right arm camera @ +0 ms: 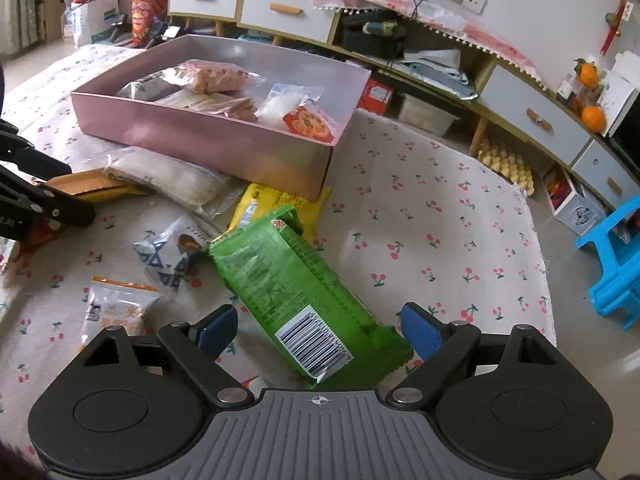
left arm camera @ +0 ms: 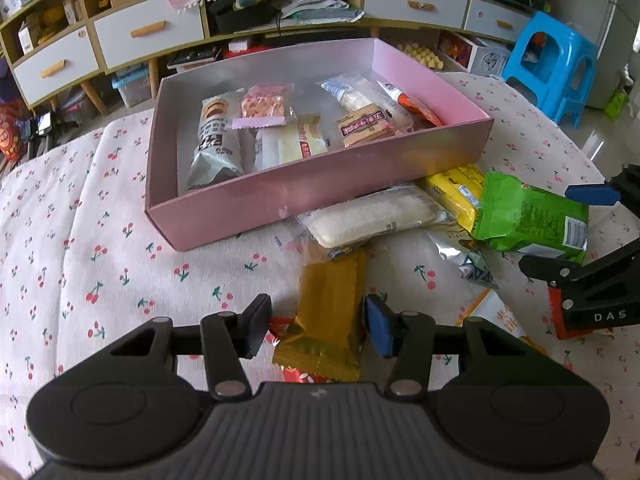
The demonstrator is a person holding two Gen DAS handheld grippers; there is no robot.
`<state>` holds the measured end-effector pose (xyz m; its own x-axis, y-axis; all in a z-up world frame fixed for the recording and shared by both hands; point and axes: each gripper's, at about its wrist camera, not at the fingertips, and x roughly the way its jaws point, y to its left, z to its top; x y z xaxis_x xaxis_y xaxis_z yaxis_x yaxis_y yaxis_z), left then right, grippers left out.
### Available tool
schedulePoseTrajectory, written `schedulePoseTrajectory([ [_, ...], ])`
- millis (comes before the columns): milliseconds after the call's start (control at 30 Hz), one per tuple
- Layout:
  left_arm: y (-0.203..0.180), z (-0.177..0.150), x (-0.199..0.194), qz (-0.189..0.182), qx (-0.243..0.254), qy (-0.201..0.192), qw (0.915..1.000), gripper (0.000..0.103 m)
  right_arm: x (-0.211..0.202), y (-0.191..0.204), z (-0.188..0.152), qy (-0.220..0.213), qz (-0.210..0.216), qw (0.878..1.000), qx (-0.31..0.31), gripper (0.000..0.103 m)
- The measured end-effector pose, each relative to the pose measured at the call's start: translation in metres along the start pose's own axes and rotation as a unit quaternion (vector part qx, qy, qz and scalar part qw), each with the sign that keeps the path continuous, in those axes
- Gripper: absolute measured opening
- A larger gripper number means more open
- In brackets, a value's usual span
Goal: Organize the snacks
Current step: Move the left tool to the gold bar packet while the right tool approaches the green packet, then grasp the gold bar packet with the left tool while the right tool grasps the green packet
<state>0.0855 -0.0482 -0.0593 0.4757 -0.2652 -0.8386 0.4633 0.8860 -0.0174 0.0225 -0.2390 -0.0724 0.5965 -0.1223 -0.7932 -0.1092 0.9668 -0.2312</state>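
Note:
A pink box (left arm camera: 304, 184) holding several snack packs stands on the cherry-print cloth; it also shows in the right wrist view (right arm camera: 208, 140). My left gripper (left arm camera: 318, 326) is open, its fingers on either side of a gold pack (left arm camera: 328, 312) that lies on the cloth. My right gripper (right arm camera: 320, 332) is open around the near end of a green pack (right arm camera: 288, 284), which also shows in the left wrist view (left arm camera: 528, 216). A white pack (left arm camera: 372, 220), a yellow pack (left arm camera: 456, 192) and a silver pack (right arm camera: 172, 256) lie loose beside the box.
An orange-and-white pack (right arm camera: 116, 312) lies near my right gripper. A red wrapper (left arm camera: 296, 376) lies under the gold pack. A shelf unit with drawers (left arm camera: 148, 32) stands behind the table, and a blue stool (left arm camera: 552, 64) at the right.

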Motion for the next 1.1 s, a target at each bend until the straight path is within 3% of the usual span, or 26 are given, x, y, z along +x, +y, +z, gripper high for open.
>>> schedulePoseTrajectory([
  [367,-0.002,-0.002,-0.007,-0.048,0.013,0.043,0.9978,0.048,-0.017,-0.001,0.011,0.04,0.091,0.993,0.057,0.09],
  [667,-0.008,-0.003,0.0,-0.019,0.027,0.025,0.9991,0.048,-0.01,0.014,0.007,-0.003,0.001,1.0,-0.015,0.089],
  [800,-0.009,-0.002,0.002,-0.011,0.029,0.016,0.9994,0.046,-0.009,0.016,0.005,-0.031,-0.009,0.999,-0.033,0.076],
  [867,-0.009,-0.001,0.001,-0.006,0.03,0.014,0.9994,0.035,-0.009,0.019,0.004,-0.039,-0.006,0.998,-0.045,0.065],
  [933,-0.007,-0.001,-0.001,-0.007,0.023,0.012,0.9996,0.033,-0.01,0.022,0.005,-0.045,-0.003,0.997,-0.056,0.046],
  [1100,-0.006,-0.002,-0.007,-0.006,0.017,0.008,0.9998,0.032,-0.013,0.021,0.006,-0.047,-0.008,0.997,-0.06,0.044],
])
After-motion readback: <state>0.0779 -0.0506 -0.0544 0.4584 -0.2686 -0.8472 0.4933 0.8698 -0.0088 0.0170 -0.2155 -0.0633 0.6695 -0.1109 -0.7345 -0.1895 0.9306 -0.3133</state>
